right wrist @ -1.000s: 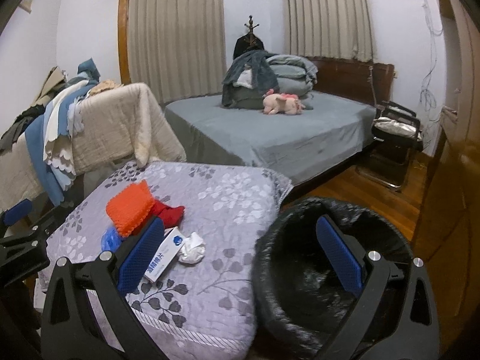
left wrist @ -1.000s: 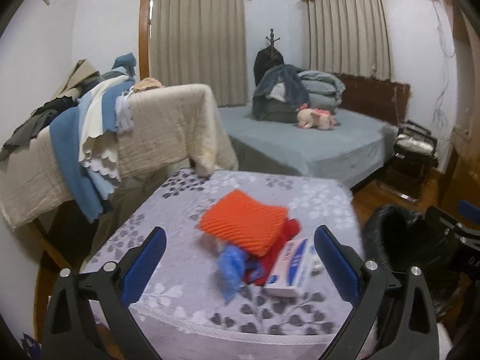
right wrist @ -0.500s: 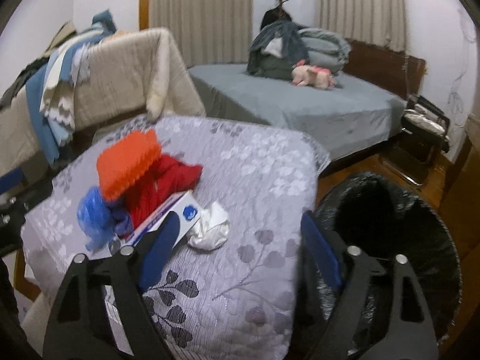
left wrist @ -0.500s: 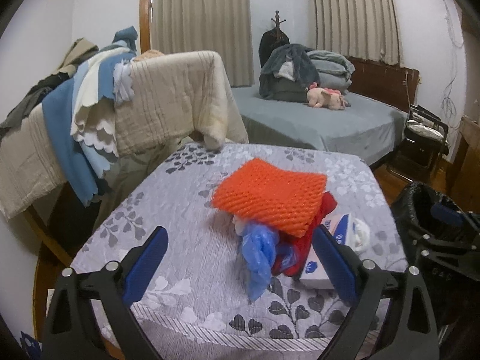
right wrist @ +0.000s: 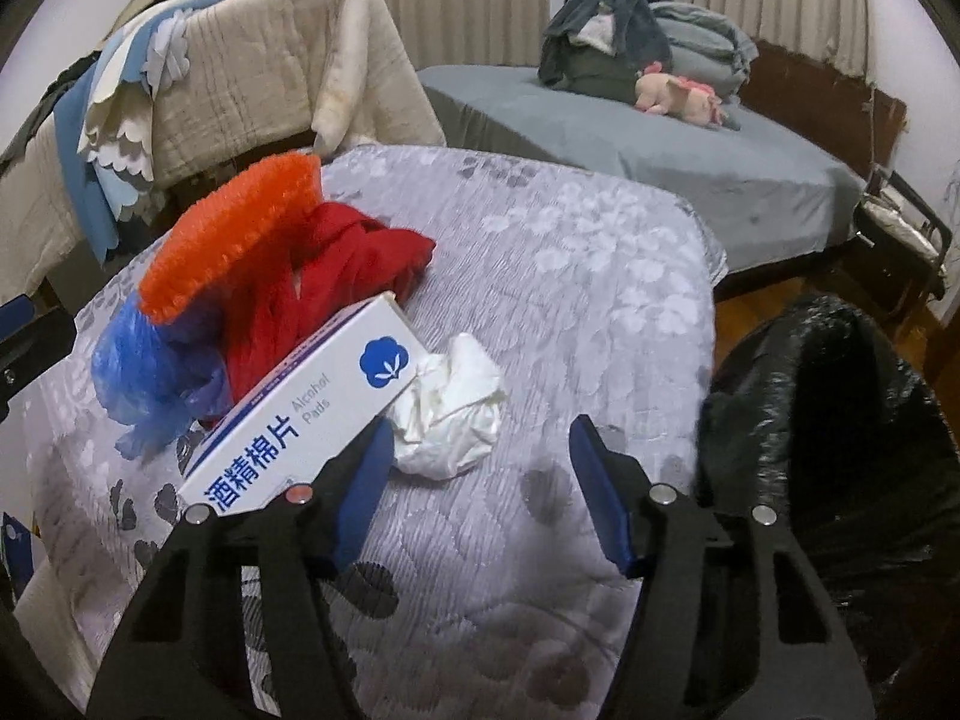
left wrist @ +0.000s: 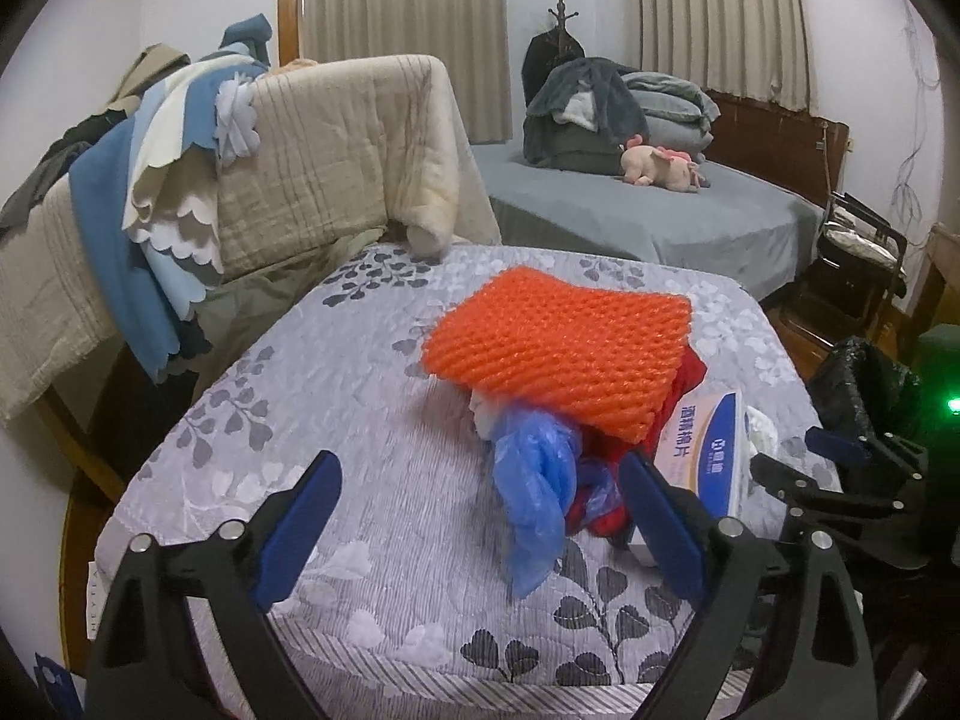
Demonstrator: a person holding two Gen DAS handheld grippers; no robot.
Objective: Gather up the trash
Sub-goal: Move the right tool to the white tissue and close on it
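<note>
A pile of trash lies on the quilted grey table: an orange foam net, a red bag, a blue plastic bag, a white alcohol-pad box and a crumpled white tissue. My left gripper is open, low over the table, with the blue bag just ahead between its fingers. My right gripper is open, with the tissue just ahead of its left finger. A bin with a black liner stands right of the table.
A rack draped with a beige quilt and blue cloths stands behind the table on the left. A grey bed with clothes and a pink plush toy is at the back. A dark chair stands at the right on the wooden floor.
Both grippers have moved forward and down toward the trash pile. The right gripper has swung left from over the bin to the tissue and box. Both stay open.
</note>
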